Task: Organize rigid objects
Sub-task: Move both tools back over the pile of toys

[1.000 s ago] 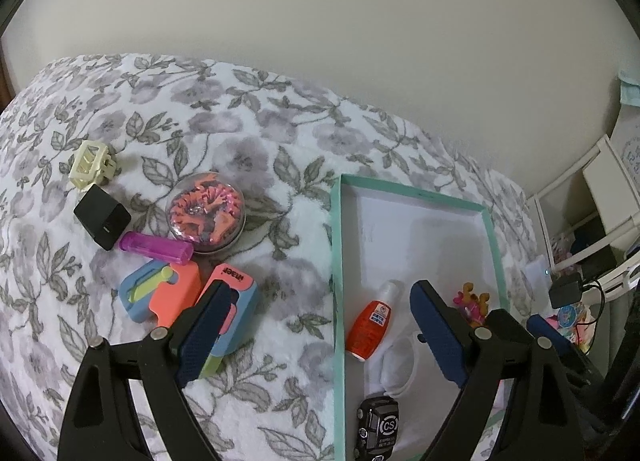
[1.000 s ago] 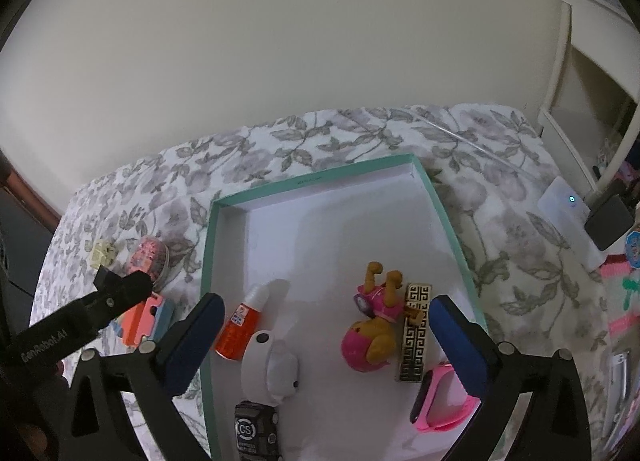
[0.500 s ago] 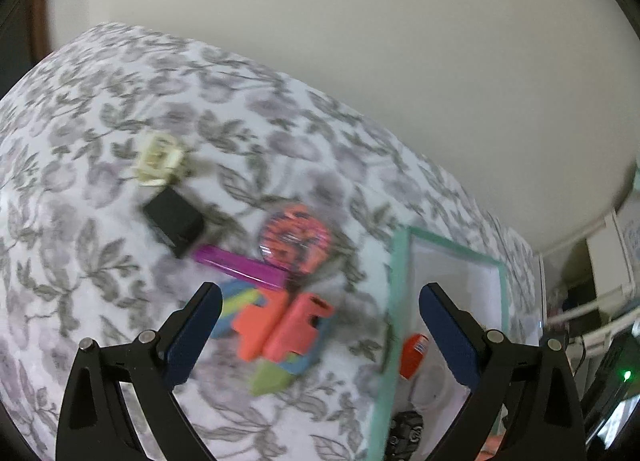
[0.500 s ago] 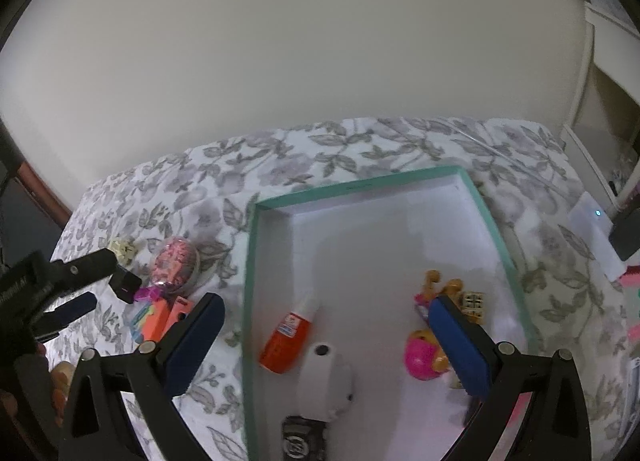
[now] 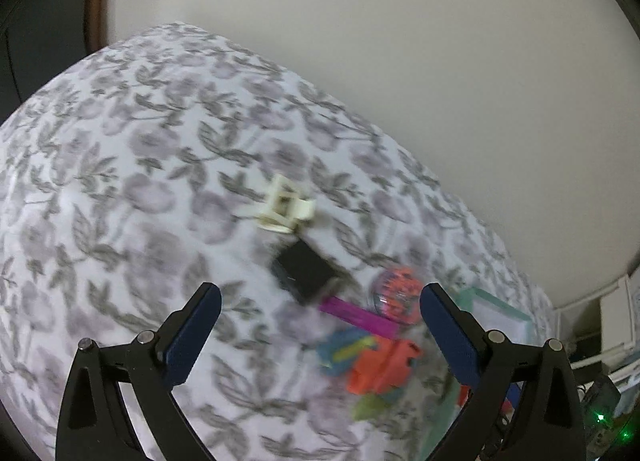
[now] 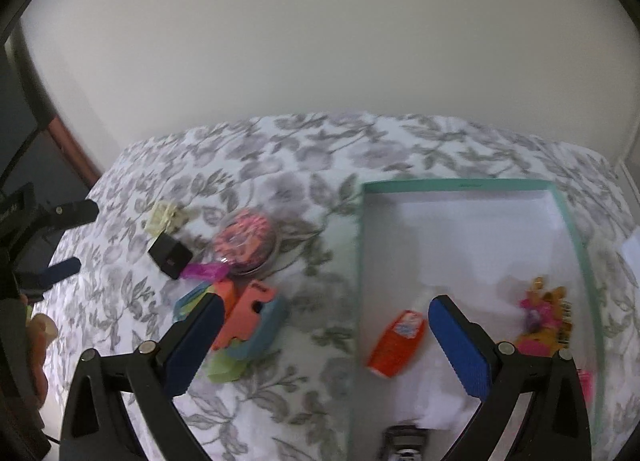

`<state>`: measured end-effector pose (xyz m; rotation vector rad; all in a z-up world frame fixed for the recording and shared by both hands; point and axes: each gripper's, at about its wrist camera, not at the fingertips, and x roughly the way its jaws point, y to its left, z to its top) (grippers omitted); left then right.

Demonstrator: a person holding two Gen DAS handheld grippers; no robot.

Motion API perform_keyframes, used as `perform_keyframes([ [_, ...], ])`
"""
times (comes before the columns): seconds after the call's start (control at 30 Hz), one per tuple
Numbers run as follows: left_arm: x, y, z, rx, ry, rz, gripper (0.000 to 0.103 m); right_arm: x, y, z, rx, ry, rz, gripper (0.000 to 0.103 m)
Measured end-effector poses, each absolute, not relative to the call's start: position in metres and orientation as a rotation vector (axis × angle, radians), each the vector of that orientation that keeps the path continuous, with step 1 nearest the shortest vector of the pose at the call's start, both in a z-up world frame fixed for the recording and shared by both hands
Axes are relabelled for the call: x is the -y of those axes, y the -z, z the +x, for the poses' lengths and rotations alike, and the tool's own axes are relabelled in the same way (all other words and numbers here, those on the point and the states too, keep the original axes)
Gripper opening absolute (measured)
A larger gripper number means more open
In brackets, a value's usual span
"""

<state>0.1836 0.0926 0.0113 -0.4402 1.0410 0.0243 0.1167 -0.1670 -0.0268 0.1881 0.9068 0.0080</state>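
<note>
spreading across the floral bed [image 6: 280,149], loose pieces wait left of the teal tray [image 6: 576,233] (sorted ones lie inside); both tools, left tool [image 5: 320,335] and right tool [image 6: 324,345], are apart, empty; the black cube [image 5: 306,271] sits nearest the left.

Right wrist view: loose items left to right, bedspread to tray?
Cream hair clip → black cube → round pink-orange case → orange bottle inside the teal tray → pink-yellow toy figure.

Bedroom: floral bedspread [image 6: 304,149], toys.
</note>
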Motion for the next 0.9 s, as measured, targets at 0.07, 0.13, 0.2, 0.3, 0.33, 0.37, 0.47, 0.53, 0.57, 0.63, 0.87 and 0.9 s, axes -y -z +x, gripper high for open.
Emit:
perform_keyframes([
  [0.07, -0.104, -0.008, 0.184, -1.038, -0.041, -0.46, 0.1, 0.157, 0.031, 0.121, -0.921, -0.02, 0.184, 0.103],
  [0.13, -0.114, -0.004, 0.184, -1.037, -0.059, -0.474, 0.1, 0.146, 0.038, 0.126, -0.94, -0.029, 0.174, 0.103],
  [0.2, -0.119, -0.001, 0.185, -1.04, -0.082, -0.468, 0.1, 0.136, 0.046, 0.131, -0.96, -0.034, 0.16, 0.103],
  [0.3, -0.121, 0.006, 0.189, -1.052, -0.082, -0.454, 0.1, 0.126, 0.059, 0.138, -0.993, -0.029, 0.153, 0.103],
  [0.33, -0.12, 0.009, 0.191, -1.062, -0.081, -0.45, 0.1, 0.123, 0.063, 0.141, -1.004, -0.026, 0.15, 0.103],
  [0.37, -0.12, 0.012, 0.192, -1.072, -0.08, -0.447, 0.1, 0.121, 0.067, 0.143, -1.012, -0.025, 0.147, 0.103],
  [0.47, -0.115, 0.024, 0.196, -1.123, -0.08, -0.432, 0.1, 0.115, 0.077, 0.148, -1.036, -0.025, 0.133, 0.103],
  [0.53, -0.109, 0.034, 0.199, -1.165, -0.072, -0.424, 0.1, 0.11, 0.083, 0.15, -1.044, -0.023, 0.111, 0.103],
  [0.57, -0.107, 0.039, 0.2, -1.181, -0.069, -0.42, 0.1, 0.109, 0.086, 0.151, -1.048, -0.019, 0.101, 0.103],
  [0.63, -0.1, 0.048, 0.201, -1.22, -0.066, -0.397, 0.1, 0.107, 0.09, 0.151, -1.055, -0.015, 0.083, 0.103],
  [0.87, -0.076, 0.066, 0.201, -1.3, -0.03, -0.342, 0.1, 0.108, 0.094, 0.15, -1.042, -0.025, 0.095, 0.103],
  [0.9, -0.073, 0.067, 0.201, -1.306, -0.023, -0.337, 0.1, 0.108, 0.094, 0.149, -1.043, -0.032, 0.094, 0.103],
])
